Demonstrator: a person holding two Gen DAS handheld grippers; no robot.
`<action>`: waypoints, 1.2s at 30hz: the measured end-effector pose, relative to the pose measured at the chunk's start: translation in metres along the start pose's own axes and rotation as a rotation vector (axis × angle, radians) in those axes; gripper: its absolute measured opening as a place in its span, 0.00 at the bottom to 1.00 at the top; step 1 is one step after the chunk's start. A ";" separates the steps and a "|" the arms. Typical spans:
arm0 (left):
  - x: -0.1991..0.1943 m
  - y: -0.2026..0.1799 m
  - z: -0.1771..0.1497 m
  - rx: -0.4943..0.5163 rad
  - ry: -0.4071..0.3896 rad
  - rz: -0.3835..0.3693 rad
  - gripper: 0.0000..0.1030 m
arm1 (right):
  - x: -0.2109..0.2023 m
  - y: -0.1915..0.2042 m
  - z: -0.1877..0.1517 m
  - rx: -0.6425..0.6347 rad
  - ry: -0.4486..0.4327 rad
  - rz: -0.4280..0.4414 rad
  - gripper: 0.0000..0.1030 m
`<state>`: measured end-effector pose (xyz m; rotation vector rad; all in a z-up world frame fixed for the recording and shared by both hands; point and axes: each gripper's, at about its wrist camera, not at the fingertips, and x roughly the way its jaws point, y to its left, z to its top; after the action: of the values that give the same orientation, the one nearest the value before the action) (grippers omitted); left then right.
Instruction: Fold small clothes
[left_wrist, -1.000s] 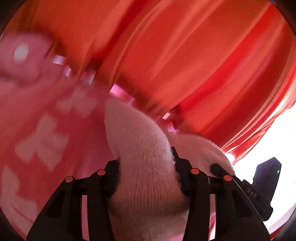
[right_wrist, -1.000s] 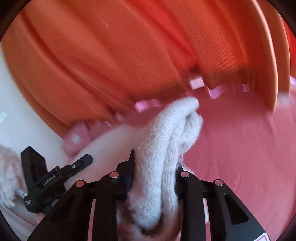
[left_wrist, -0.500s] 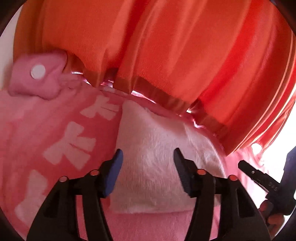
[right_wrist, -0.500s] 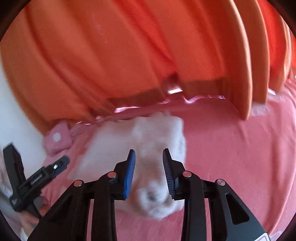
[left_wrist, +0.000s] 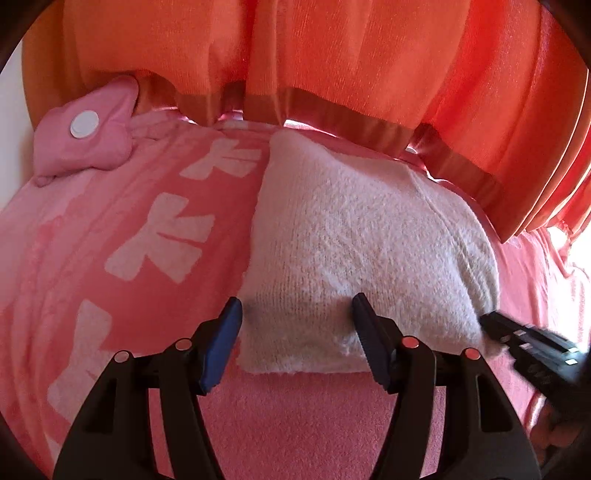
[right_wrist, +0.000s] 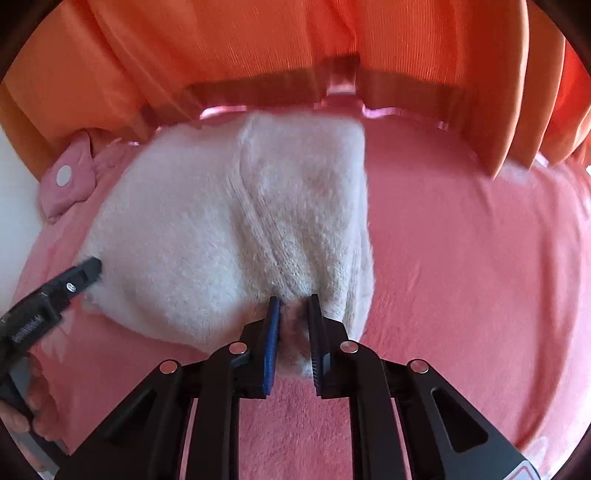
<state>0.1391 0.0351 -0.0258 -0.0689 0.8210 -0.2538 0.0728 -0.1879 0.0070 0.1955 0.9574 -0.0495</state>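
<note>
the folded fuzzy white knit garment (left_wrist: 362, 251) lies on the pink towel (left_wrist: 110, 229). left gripper (left_wrist: 297, 314) wide, just opening, pads clear of it; right gripper (right_wrist: 293, 314) narrow, just closing; whether it pinches the near edge is unclear.

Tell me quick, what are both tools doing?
Left tool: open, just been opening, above the sweater, not gripping.
Right tool: just been closing, pinching a sweater fold.

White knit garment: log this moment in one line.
white knit garment: folded, on pink blanket | left tool: just opened, over near edge | right tool: just closed, pinching fold
</note>
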 end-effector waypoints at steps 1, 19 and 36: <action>-0.007 -0.003 0.000 0.006 -0.003 0.003 0.58 | -0.009 0.000 -0.001 0.017 -0.022 0.018 0.14; -0.018 0.000 0.004 -0.001 -0.024 0.032 0.58 | 0.027 -0.017 0.034 0.126 -0.074 0.121 0.14; -0.022 0.010 0.002 0.011 -0.050 0.062 0.69 | -0.024 -0.017 0.021 0.096 -0.180 -0.001 0.25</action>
<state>0.1285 0.0499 -0.0103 -0.0393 0.7708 -0.1971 0.0737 -0.2093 0.0355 0.2740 0.7760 -0.1123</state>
